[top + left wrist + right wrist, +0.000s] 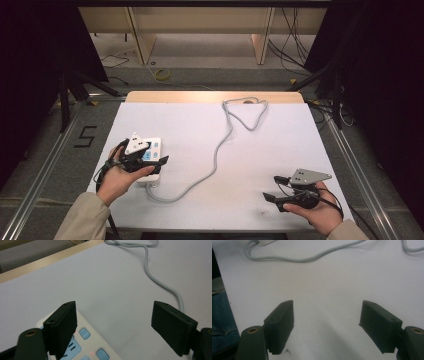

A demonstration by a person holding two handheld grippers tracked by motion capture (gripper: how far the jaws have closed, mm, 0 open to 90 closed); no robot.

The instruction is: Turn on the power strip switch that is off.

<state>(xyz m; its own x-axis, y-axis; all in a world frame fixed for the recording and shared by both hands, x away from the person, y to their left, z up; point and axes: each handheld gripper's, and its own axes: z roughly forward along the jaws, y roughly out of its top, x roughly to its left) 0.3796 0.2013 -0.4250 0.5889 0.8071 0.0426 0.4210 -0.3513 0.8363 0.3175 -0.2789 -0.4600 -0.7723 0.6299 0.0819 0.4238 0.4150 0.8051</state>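
Hovering over the strip (150, 159) at the table's (280, 150) left, left tool (145, 162) gapes, holding nothing. Left gripper view: rigid, light, slick plastic; grab its long sides, not the floppy cord (160, 282). Right gripper view: right tool (327, 326) wide, empty.

The power strip (150, 155) is white, with pale blue socket faces and light blue switch buttons, and a small red light glows between two of the buttons. Its cable (220, 145) is light grey and lies across a plain white tabletop (280, 145) with a light wood edge along the far side. The left gripper (156, 163) is black, with a white three-cornered plate on top beside the power strip. The right gripper (278, 189), well apart from the power strip, is black too, and its plate is grey. Both sleeves are beige. Blue denim shows left of the right gripper's jaws. The floor beyond the table is grey, marked with a black figure 5.
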